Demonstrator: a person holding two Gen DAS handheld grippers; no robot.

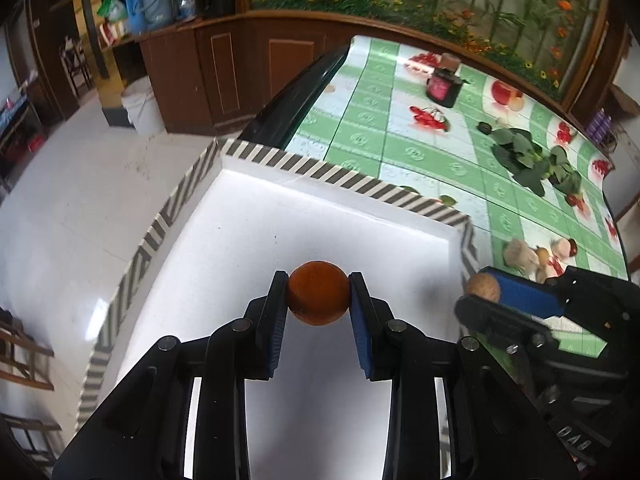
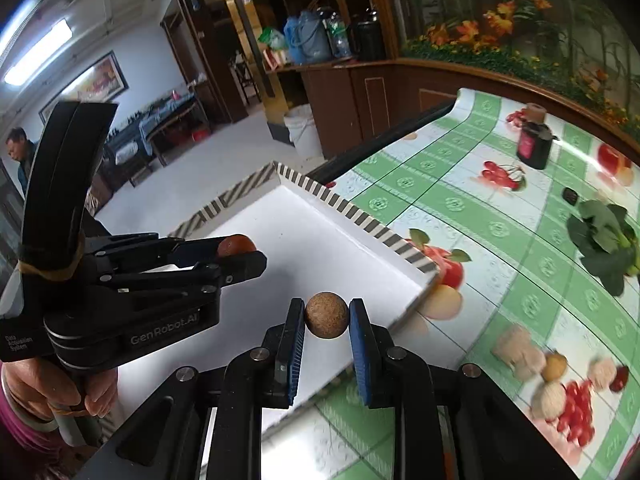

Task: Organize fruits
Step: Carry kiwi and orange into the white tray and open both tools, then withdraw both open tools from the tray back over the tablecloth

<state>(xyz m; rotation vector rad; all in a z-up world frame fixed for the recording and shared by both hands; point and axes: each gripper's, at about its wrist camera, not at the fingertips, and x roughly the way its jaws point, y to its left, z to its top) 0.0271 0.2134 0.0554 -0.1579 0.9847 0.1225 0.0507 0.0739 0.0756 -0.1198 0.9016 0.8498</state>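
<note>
My left gripper (image 1: pixel 318 294) is clamped on a round orange-red fruit (image 1: pixel 318 293), blue pads touching both sides, held over the white tray (image 1: pixel 256 232). The tray floor under and ahead of it is bare white out to the far rim. The striped rim (image 1: pixel 344 178) runs along the far edge and down the left edge; past the left edge is open floor, so the tray overhangs or sits at the table's left limit.

My right gripper (image 2: pixel 326 316) pinches a round tan speckled fruit (image 2: pixel 326 315) between its pads, over the tray's right rim near the near-right corner (image 2: pixel 424 276). The left gripper shows in this view at left, just beside mine, apart.

Right of the tray the green checked tablecloth (image 2: pixel 472 208) lies open. Leafy greens (image 2: pixel 604 240) lie far right, and a dark jar (image 2: pixel 534 146) stands at the far side, both well apart from the tray.
</note>
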